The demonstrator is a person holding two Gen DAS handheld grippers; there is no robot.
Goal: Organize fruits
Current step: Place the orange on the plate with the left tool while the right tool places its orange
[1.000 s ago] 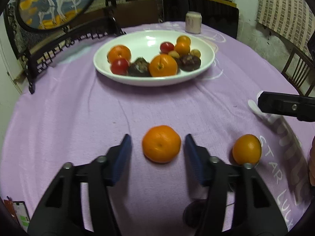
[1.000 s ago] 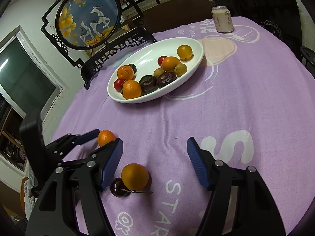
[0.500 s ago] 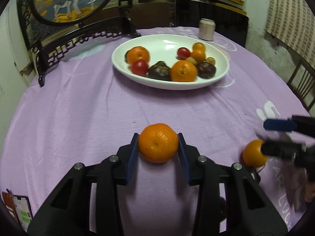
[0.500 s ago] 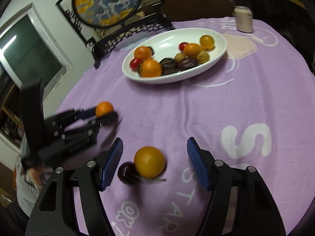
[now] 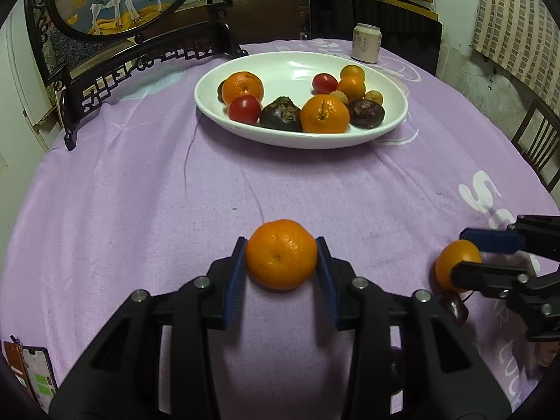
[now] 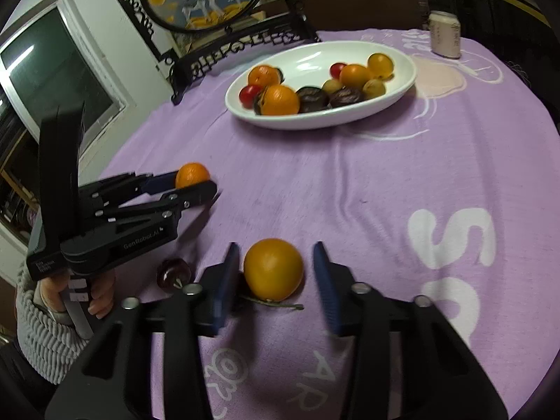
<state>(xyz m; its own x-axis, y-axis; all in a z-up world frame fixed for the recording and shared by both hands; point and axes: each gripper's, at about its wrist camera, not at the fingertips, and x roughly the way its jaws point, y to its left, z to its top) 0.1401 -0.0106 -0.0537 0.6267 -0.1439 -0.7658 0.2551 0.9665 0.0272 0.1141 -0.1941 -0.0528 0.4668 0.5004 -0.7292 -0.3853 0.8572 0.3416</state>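
Note:
My left gripper (image 5: 281, 266) is shut on a tangerine (image 5: 281, 254), held just above the purple cloth; the pair also shows in the right wrist view (image 6: 192, 174). My right gripper (image 6: 276, 280) is partly closed around a smooth orange fruit (image 6: 273, 268) on the cloth, with gaps on both sides; the fruit also shows in the left wrist view (image 5: 455, 264). A dark cherry (image 6: 174, 273) lies left of it. A white oval plate (image 5: 280, 66) at the far middle holds several oranges, tomatoes and dark fruits.
A drink can (image 5: 366, 47) stands behind the plate. A black-framed deer screen (image 5: 122, 0) stands at the far left. A phone (image 5: 36, 374) lies at the near left table edge. A chair (image 5: 539, 140) is at the right.
My left gripper closed on the tangerine and lifted it slightly. My right gripper moved forward around the orange fruit and its jaws narrowed.

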